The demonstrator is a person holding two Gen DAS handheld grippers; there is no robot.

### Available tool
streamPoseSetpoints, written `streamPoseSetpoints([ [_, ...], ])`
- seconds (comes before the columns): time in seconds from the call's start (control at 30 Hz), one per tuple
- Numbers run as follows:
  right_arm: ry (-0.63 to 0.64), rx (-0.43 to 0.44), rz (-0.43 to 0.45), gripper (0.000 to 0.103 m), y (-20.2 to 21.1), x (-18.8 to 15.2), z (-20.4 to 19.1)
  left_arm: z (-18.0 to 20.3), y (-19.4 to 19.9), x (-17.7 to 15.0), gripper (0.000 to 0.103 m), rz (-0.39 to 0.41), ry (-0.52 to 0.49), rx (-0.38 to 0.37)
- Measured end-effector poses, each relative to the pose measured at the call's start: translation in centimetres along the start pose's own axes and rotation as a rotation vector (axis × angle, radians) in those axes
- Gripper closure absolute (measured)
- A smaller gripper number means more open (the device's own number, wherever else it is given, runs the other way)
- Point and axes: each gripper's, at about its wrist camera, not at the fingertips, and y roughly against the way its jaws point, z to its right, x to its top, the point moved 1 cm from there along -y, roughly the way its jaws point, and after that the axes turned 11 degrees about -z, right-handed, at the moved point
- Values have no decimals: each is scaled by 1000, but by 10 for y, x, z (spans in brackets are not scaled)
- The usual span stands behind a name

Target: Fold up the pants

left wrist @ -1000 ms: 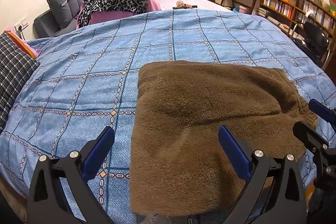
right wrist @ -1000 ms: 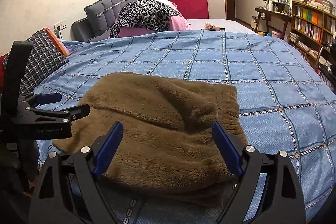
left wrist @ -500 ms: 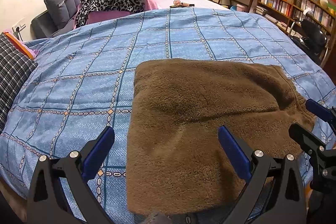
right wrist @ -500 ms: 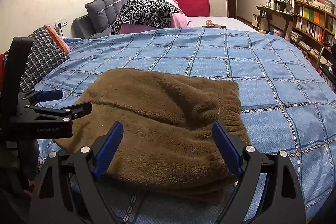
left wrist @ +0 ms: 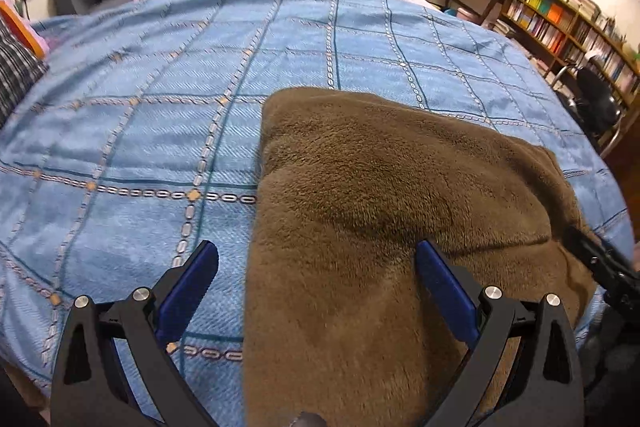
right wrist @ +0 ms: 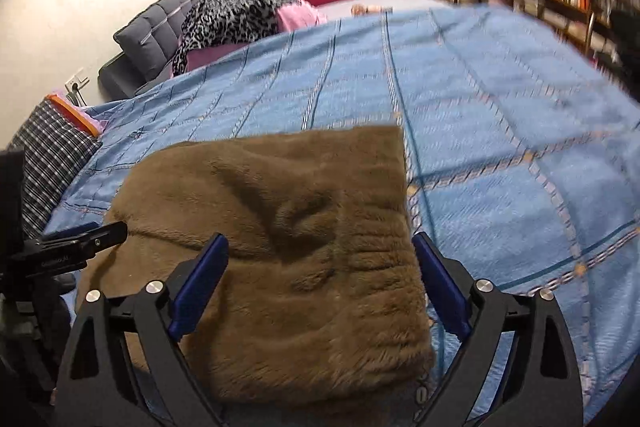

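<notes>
Pants [left wrist: 380, 211] of thick brown fleece lie folded into a plump, roughly rectangular bundle on the near part of the blue bedspread [left wrist: 160, 131], a woven cloth crossed by chain-patterned lines. Their pile is soft and shaggy, creased in shallow dents, with a ribbed, gathered waistband at the bundle's right end. The left gripper [left wrist: 318, 283] hovers over the bundle's left edge, jaws spread wide and gripping nothing. The right gripper [right wrist: 320, 267], jaws opening, straddles the waistband end without its blue pads pressing the fleece.
</notes>
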Motion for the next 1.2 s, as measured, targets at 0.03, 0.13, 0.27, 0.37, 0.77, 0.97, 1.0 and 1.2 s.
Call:
streamPoseSetpoints([
  [0.03, -26, 18, -24, 9, -6, 1, 5, 0, -1, 1, 5, 0, -5, -9],
  [0.13, -97, 67, -93, 6, -22, 0, 23, -4, -8, 4, 5, -20, -20, -47],
  [0.27, -176, 177, -151, 3, -35, 1, 42, -20, -21, 6, 5, -84, 36, -183],
  [0.37, -162, 208, -180, 3, -39, 5, 42, -30, -30, 5, 5, -127, 81, -276],
  [0.77, -123, 368, -261, 20, -53, 20, 39, -49, -50, 8, 5, -254, 140, -499],
  [0.97, -121, 415, -259, 45, -49, 24, 44, -45, -40, 13, 31, -241, 120, -541],
  [1.0, -122, 419, -253, 46, -47, 25, 45, -45, -38, 13, 35, -232, 121, -541],
  [1.2, -80, 413, -181, 54, -24, 41, 39, -35, -16, 28, 43, -167, 63, -507],
])
